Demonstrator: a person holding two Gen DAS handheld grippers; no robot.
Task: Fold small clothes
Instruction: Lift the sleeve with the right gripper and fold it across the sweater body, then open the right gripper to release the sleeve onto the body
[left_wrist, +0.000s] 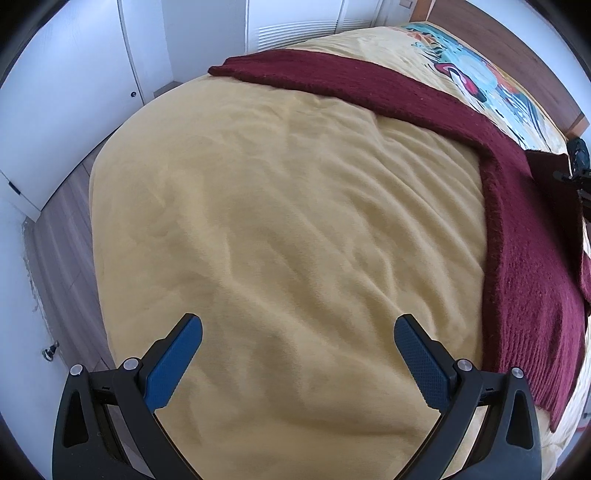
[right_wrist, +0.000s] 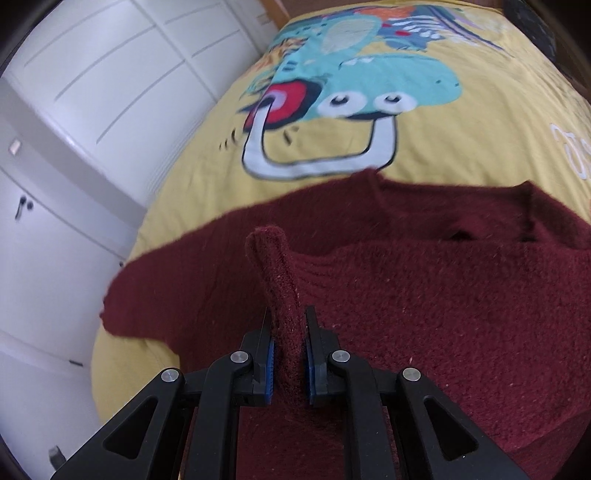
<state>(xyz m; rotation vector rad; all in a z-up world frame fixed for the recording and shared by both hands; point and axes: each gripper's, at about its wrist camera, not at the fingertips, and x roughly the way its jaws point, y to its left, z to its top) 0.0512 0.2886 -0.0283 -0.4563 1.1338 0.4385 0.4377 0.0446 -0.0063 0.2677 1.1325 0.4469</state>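
My right gripper (right_wrist: 287, 332) is clamped tight on a thick fold of the maroon knitted sweater (right_wrist: 424, 295); the pinched ridge of wool stands up between the blue pads (right_wrist: 309, 363) and curls away past the fingertips. The rest of the sweater spreads out in front of me and to the right, lying on the yellow bedspread (right_wrist: 192, 184), one sleeve trailing out towards the left edge of the bed. Beyond it I see the big cartoon print (right_wrist: 351, 88) on the cover, a teal creature with round eyes.

My left gripper (left_wrist: 298, 336) hangs wide open over bare yellow cover, nothing between its fingers. From that side the sweater (left_wrist: 524, 236) sits well off to the right, with a long sleeve stretched across the far part of the bed. White cabinet doors (left_wrist: 74, 110) stand beside the bed, with a strip of wooden floor (left_wrist: 70, 236) between them.

At the far right edge of the left view I catch a dark bit of hardware, too cut off to make out. The right view is smeared, so the print and cabinets are soft. The sweater's near hem runs under my right fingers and out of frame.
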